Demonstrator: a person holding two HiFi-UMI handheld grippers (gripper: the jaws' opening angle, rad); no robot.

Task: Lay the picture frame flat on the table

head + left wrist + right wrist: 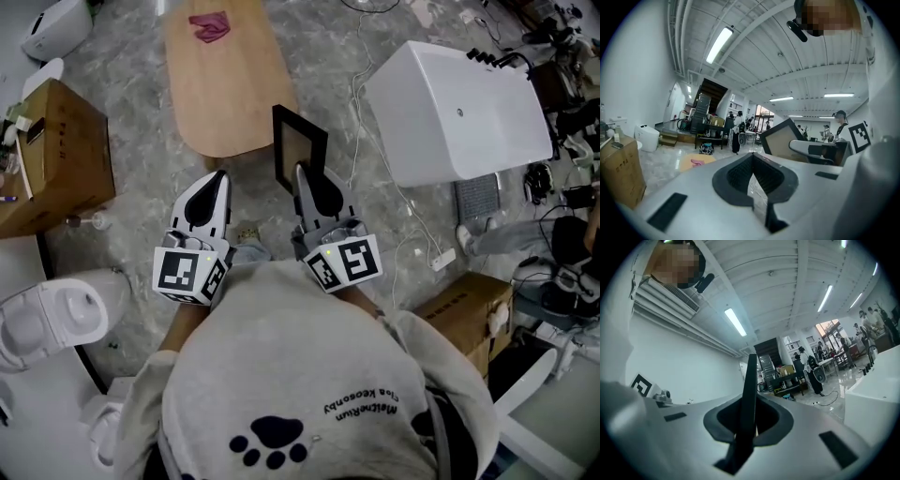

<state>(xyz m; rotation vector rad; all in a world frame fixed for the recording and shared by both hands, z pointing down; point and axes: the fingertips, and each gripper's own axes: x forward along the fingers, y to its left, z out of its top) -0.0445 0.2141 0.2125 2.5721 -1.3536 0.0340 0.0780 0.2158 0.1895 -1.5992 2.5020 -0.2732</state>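
Nearest the camera, a person's grey sweatshirt (300, 375) fills the lower half of the head view, and both grippers are held out beyond it towards 12 o'clock. The left claw (217, 178) is pressed together with nothing between its jaws; its own view shows the pads meeting. It is judged to be kept idle, just beside the work, at 9 o'clock of the right claw (302, 171).

The right claw is pinching the picture frame (300, 145) by its lower edge. In the right gripper view the frame is seen edge-on, as a thin dark bar (749, 394) rising from between the pads. The frame is held upright in the air, over the floor and just short of the near end of the wooden surface (225, 84), which lies at 11 o'clock of it. An edge grip is probably chosen so that the frame can later be tipped onto its back.

A pink cloth (209, 25) lies at the surface's far end, so the near part is free for the frame. Nothing has been laid down yet.
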